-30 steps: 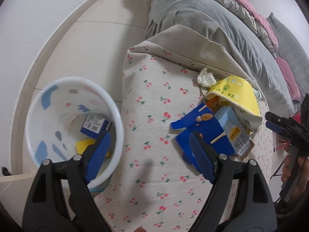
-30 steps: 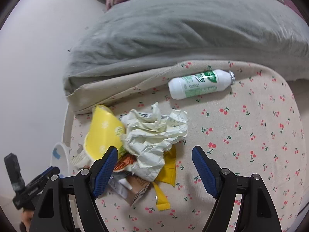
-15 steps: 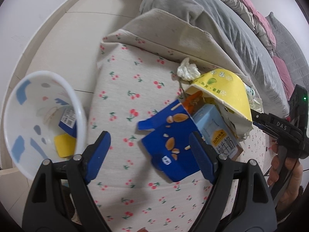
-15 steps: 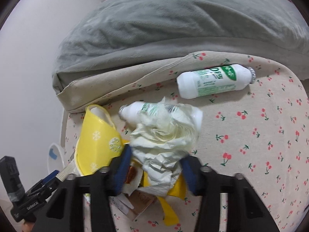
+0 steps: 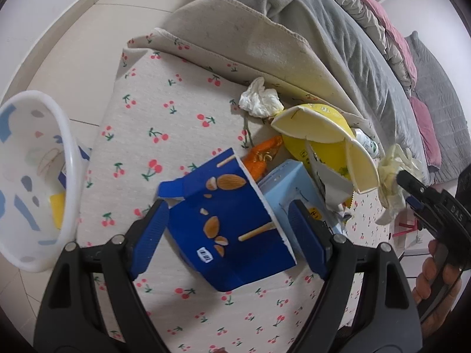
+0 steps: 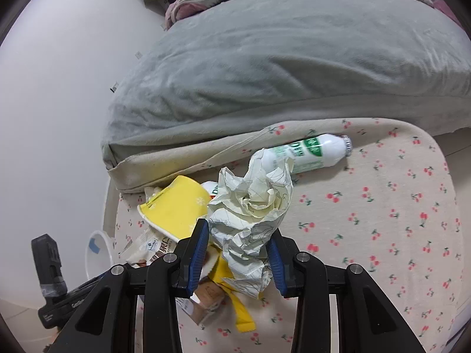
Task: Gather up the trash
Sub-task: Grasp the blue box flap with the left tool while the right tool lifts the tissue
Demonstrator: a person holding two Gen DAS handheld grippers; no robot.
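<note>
My right gripper [image 6: 240, 250] is shut on a crumpled pale paper wad [image 6: 253, 206] and holds it above the trash pile; the wad also shows in the left wrist view [image 5: 393, 176]. My left gripper [image 5: 228, 235] is open, its jaws on either side of a blue snack box [image 5: 232, 226] lying on the cherry-print mat [image 5: 164, 135]. Beside the box lie a light blue carton [image 5: 291, 185], a yellow paper bowl [image 5: 323, 141], an orange wrapper [image 5: 262, 156] and a white tissue [image 5: 259, 100]. The white trash bin [image 5: 32, 182] stands at the left with trash inside.
A white bottle with a green label [image 6: 312, 153] lies on the mat [image 6: 382, 220] near the grey blanket [image 6: 279, 58]. A second bottle [image 5: 368, 145] is partly hidden behind the yellow bowl [image 6: 176, 206]. Tiled floor [image 5: 88, 29] lies beyond the mat's far edge.
My right gripper closed on the paper wad and lifted it off the pile. My left gripper moved away from the bin to the blue snack box, which now lies between its jaws.
</note>
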